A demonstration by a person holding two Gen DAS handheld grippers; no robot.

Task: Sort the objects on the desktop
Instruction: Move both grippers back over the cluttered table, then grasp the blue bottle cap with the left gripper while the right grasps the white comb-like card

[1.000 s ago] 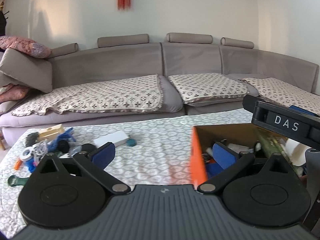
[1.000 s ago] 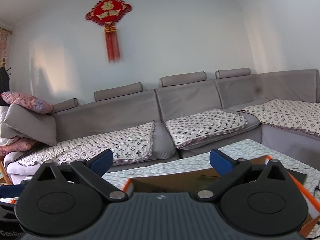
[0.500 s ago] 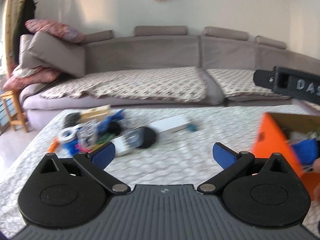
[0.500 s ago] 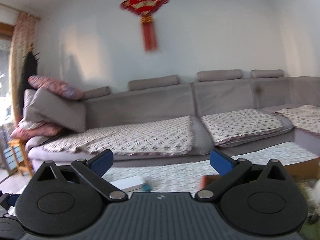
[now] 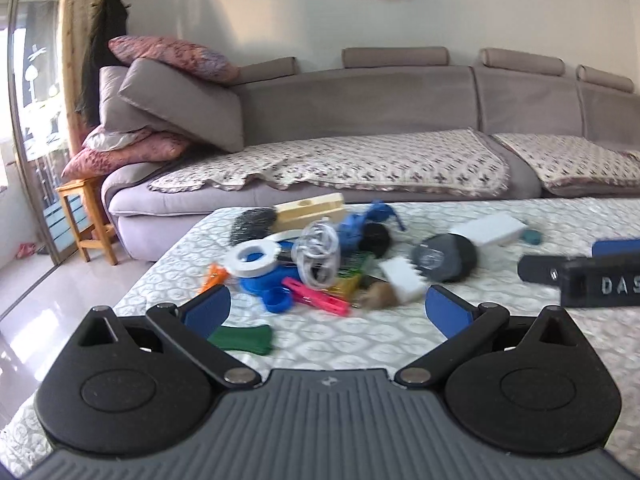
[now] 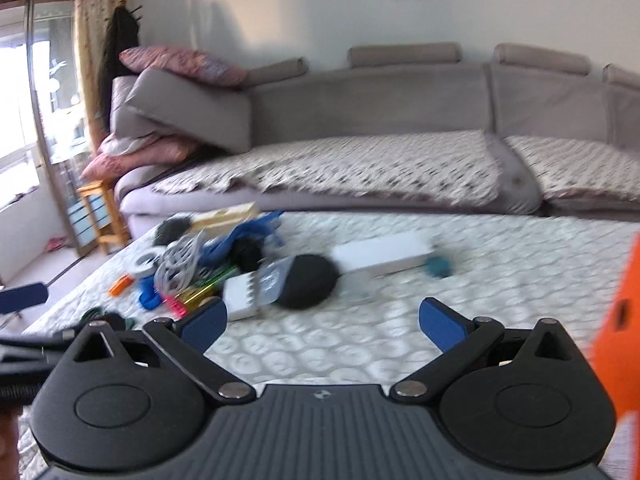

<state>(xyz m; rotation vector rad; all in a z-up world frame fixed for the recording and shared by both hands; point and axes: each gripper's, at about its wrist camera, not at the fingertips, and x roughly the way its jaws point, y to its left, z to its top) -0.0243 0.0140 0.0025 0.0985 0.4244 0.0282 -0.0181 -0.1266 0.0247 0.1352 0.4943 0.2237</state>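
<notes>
Left gripper [image 5: 327,311] spread wide and empty, clutter pile [image 5: 320,256] just ahead, right gripper [image 6: 323,320] likewise released, blurred orange box edge [image 6: 618,320], probably, at its right

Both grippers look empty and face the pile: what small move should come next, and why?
Probably ease the left gripper forward and down toward the pink clip. Its fingers stand wide apart with nothing between them, and the clip lies at the pile's near edge, just ahead of them. The right gripper is open too.
</notes>
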